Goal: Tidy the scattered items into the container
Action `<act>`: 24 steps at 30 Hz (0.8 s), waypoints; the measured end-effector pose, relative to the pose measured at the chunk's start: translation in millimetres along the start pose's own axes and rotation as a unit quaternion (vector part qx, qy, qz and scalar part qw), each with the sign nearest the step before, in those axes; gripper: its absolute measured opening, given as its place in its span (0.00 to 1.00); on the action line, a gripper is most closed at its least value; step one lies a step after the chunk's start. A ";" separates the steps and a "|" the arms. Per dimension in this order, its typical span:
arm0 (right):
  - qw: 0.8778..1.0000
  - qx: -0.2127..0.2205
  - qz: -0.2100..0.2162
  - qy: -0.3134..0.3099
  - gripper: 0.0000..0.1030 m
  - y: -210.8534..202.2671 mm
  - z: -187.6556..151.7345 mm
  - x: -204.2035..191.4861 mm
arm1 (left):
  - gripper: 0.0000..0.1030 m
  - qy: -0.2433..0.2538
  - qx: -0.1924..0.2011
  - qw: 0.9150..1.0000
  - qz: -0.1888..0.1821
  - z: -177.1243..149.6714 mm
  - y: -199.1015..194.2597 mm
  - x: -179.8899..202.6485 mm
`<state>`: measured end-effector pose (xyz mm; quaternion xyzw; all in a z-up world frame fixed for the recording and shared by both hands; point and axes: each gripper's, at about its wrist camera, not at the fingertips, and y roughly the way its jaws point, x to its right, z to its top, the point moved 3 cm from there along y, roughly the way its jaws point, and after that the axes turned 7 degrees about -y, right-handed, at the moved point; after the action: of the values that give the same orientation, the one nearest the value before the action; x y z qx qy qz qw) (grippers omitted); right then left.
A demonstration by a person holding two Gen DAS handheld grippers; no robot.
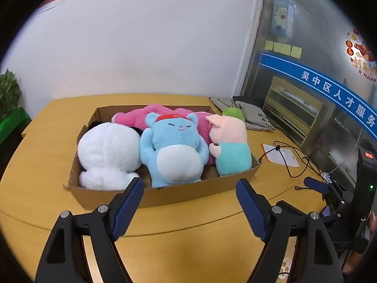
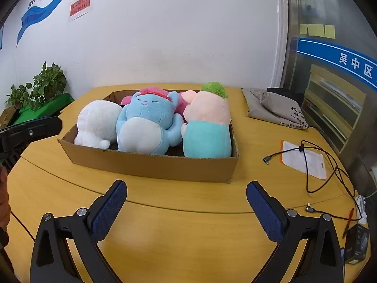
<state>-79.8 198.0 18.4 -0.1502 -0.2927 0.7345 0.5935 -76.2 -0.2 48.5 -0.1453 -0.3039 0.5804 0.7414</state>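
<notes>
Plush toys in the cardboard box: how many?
4 visible: white plush at left, blue plush in the middle, pig plush at right, pink plush behind them. More may be hidden beneath.

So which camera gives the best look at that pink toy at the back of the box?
The left wrist view. Looking down from higher, it shows the pink toy stretched behind the blue toy in the box. In the right wrist view, only small patches of pink peek past the blue toy.
</notes>
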 end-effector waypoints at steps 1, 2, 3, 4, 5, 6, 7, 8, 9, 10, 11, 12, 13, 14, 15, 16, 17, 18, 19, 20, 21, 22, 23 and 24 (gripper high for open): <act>1.000 0.000 -0.002 -0.001 1.00 -2.4 -1.9 -1.1 | 0.78 0.002 0.002 1.000 0.004 -3.6 -3.2 -0.1; 1.000 -0.001 -0.003 0.000 1.00 -5.0 -4.0 -2.3 | 0.78 0.004 0.003 1.000 0.008 -7.0 -5.4 0.2; 1.000 -0.002 -0.004 0.001 1.00 -6.6 -5.2 -2.4 | 0.78 0.007 0.004 1.000 0.013 -10.3 -7.1 1.1; 1.000 -0.003 -0.005 0.002 1.00 -8.2 -6.5 -2.8 | 0.78 0.007 0.005 1.000 0.016 -13.5 -9.3 1.1; 1.000 -0.004 -0.008 0.002 1.00 -9.8 -7.8 -3.2 | 0.78 0.005 0.006 1.000 0.017 -16.7 -11.2 0.6; 1.000 -0.006 -0.010 0.002 1.00 -11.1 -8.8 -3.3 | 0.78 0.000 0.006 1.000 0.014 -18.7 -12.9 0.6; 1.000 -0.006 -0.012 0.001 1.00 -13.0 -10.1 -3.6 | 0.78 -0.006 0.006 1.000 0.007 -20.2 -14.4 0.6; 1.000 -0.006 -0.013 0.001 1.00 -14.3 -11.0 -3.7 | 0.78 -0.011 0.005 1.000 0.002 -21.3 -15.0 0.9; 1.000 -0.006 -0.013 0.001 1.00 -16.0 -12.0 -3.8 | 0.78 -0.016 0.003 1.000 -0.001 -22.9 -15.4 1.0; 1.000 -0.006 -0.013 0.001 1.00 -17.3 -13.0 -3.6 | 0.78 -0.018 0.002 1.000 -0.002 -24.6 -15.6 1.2; 1.000 -0.006 -0.014 0.002 1.00 -18.3 -13.7 -3.4 | 0.78 -0.018 0.001 1.000 -0.001 -26.1 -15.9 1.4; 1.000 -0.007 -0.014 0.002 1.00 -18.9 -14.3 -3.3 | 0.78 -0.016 0.001 1.000 0.001 -27.4 -15.7 1.8; 1.000 -0.008 -0.014 0.003 1.00 -19.0 -15.2 -3.1 | 0.78 -0.014 0.000 1.000 0.004 -28.9 -15.6 2.7; 1.000 -0.009 -0.013 0.003 1.00 -18.9 -16.2 -2.8 | 0.78 -0.012 0.000 1.000 0.007 -30.6 -15.6 3.3; 1.000 -0.010 -0.012 0.003 1.00 -18.9 -16.9 -2.9 | 0.78 -0.011 0.000 1.000 0.009 -32.0 -15.6 3.8; 1.000 -0.010 -0.012 0.003 1.00 -18.9 -17.3 -3.3 | 0.78 -0.010 -0.001 1.000 0.010 -33.3 -15.4 4.3; 1.000 -0.010 -0.011 0.003 1.00 -19.0 -17.5 -3.6 | 0.78 -0.011 -0.002 1.000 0.010 -34.9 -15.4 5.0; 1.000 -0.010 -0.011 0.004 1.00 -19.3 -18.0 -3.8 | 0.78 -0.010 -0.003 1.000 0.010 -35.8 -15.1 5.8; 1.000 -0.011 -0.010 0.003 1.00 -19.4 -18.0 -3.6 | 0.78 -0.010 -0.003 1.000 0.010 -36.5 -14.9 6.4; 1.000 -0.011 -0.010 0.002 1.00 -19.3 -18.5 -4.1 | 0.78 -0.010 -0.003 1.000 0.010 -36.9 -14.5 7.1; 1.000 -0.012 -0.010 0.001 1.00 -19.2 -19.0 -4.8 | 0.78 -0.010 -0.003 1.000 0.010 -36.9 -14.1 7.5; 1.000 -0.012 -0.010 -0.001 1.00 -19.3 -19.6 -5.2 | 0.78 -0.010 -0.003 1.000 0.009 -36.9 -13.7 7.4; 1.000 -0.012 -0.011 -0.002 1.00 -19.3 -20.4 -5.5 | 0.78 -0.010 -0.004 1.000 0.008 -37.1 -13.3 7.6; 1.000 -0.013 -0.011 -0.002 1.00 -18.9 -20.7 -5.7 | 0.78 -0.010 -0.005 1.000 0.009 -37.5 -12.5 7.7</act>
<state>-51.8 200.1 13.0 -0.1529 -0.3052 0.7246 0.5987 -42.2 8.7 28.8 -0.1459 -0.3130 0.5866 0.7326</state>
